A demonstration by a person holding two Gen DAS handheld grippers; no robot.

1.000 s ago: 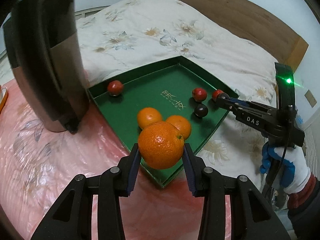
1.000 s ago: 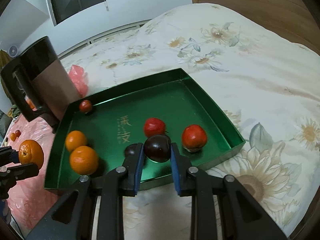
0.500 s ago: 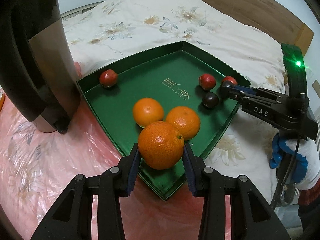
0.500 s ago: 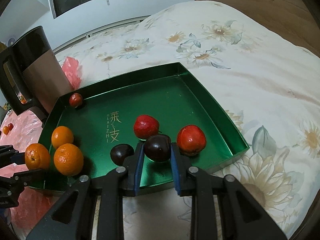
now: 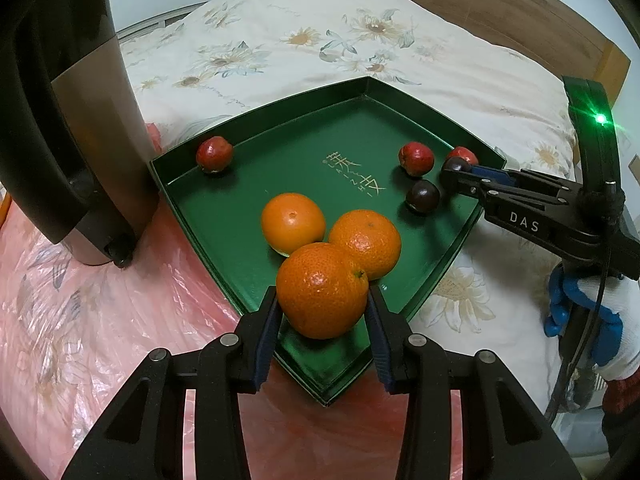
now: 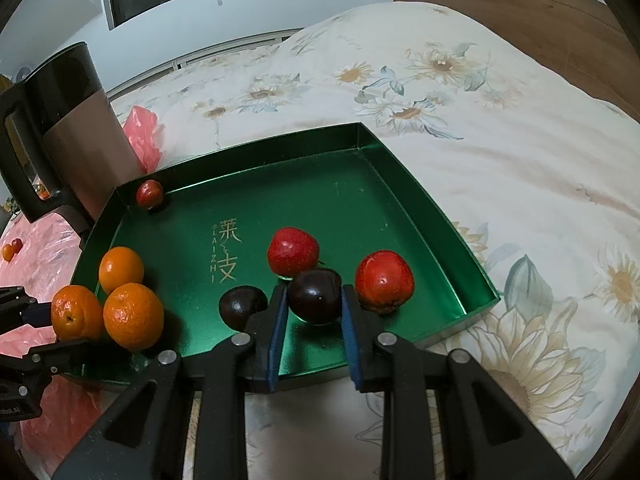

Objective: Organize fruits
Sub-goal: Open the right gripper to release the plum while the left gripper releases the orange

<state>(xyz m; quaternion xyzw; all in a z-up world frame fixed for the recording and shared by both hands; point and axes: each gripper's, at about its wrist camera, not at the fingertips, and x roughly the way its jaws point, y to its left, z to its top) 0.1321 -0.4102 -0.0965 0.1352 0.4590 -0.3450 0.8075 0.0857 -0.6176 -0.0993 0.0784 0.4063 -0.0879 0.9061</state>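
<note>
L gripper [image 5: 322,314]: blue-padded fingers [image 5: 267,334] spread only as wide as the round orange tangerine [image 5: 322,290] clamped between them, held over the near corner of the shallow green square tray [image 5: 400,98], right by two loose tangerines [image 5: 293,222] on the tray floor. R gripper [image 6: 314,330]: narrow gap, pads pinching a dark purple round plum [image 6: 315,295] at the tray's near edge, btwn a second dark plum [image 6: 242,306] and a red fruit [image 6: 384,282]. Can't tell if either held fruit touches the tray floor; undersides hidden.
</note>
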